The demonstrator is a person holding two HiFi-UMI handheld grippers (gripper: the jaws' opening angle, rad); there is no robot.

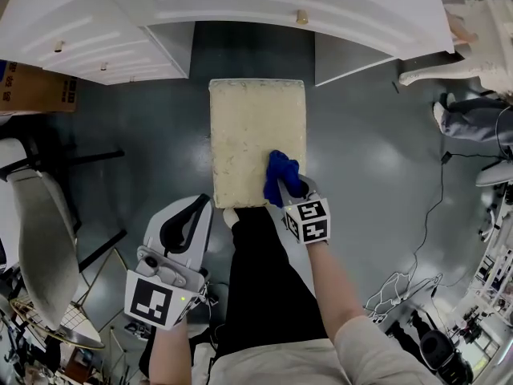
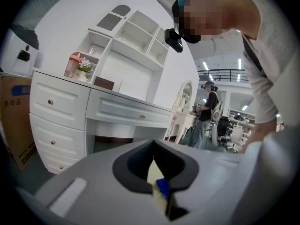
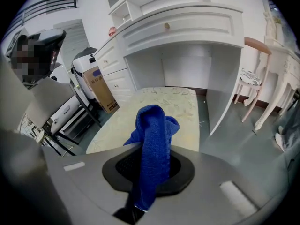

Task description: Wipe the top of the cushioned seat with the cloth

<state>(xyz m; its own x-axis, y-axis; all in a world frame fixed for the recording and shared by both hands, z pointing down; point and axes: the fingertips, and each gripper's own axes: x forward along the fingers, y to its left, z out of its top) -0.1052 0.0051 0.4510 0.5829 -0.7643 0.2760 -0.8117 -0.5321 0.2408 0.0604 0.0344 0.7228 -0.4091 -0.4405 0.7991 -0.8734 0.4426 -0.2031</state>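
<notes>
Cloth, blue microfibre: soft, floppy; bunched fold pinched in right gripper on cream cushioned seat; left gripper closed, empty.

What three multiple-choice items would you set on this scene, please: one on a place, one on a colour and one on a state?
1. Where on the cushioned seat is the cloth?
A. far left corner
B. near right corner
C. centre
2. What colour is the cloth?
A. red
B. blue
C. white
3. The right gripper is:
A. open and empty
B. shut on the cloth
C. shut on a drawer knob

Answers:
1. B, the head view shows it by the seat's near right corner.
2. B, it shows blue against the pale seat.
3. B, the right gripper view shows the cloth clamped and hanging out.
</notes>
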